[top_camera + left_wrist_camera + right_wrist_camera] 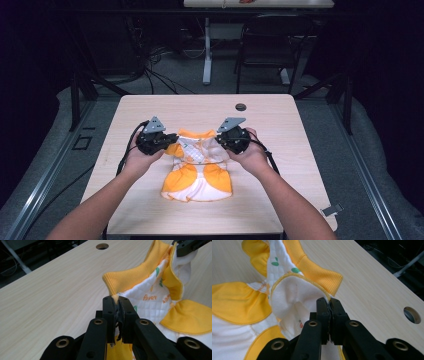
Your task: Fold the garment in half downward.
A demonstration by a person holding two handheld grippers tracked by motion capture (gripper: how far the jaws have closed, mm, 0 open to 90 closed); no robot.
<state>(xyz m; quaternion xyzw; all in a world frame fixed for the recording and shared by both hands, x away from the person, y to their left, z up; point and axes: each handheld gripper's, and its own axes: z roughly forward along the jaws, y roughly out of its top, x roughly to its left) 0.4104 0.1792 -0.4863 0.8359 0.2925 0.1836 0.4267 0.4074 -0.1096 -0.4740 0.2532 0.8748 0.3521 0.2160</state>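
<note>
A small orange-and-white garment (198,167) lay at the centre of the frame in the high view, on the light wooden table (150,107), its long axis running from the ribbed collar at the far end down toward the bottom of the frame. The left claw (169,140) sat at the collar's left corner and the right claw (221,140) at its right corner, so the cloth hung below and between them, equally near to both hands. Each claw was clamped tight on the garment's top edge (in the left gripper view (117,305) a sliver of orange rib showed between the jaws; in the right gripper view (329,307) a yellow-stitched hem). Both forearms came up from the bottom of the frame, converging, with hands wrapped around the grippers and the collar end raised slightly off the table.
</note>
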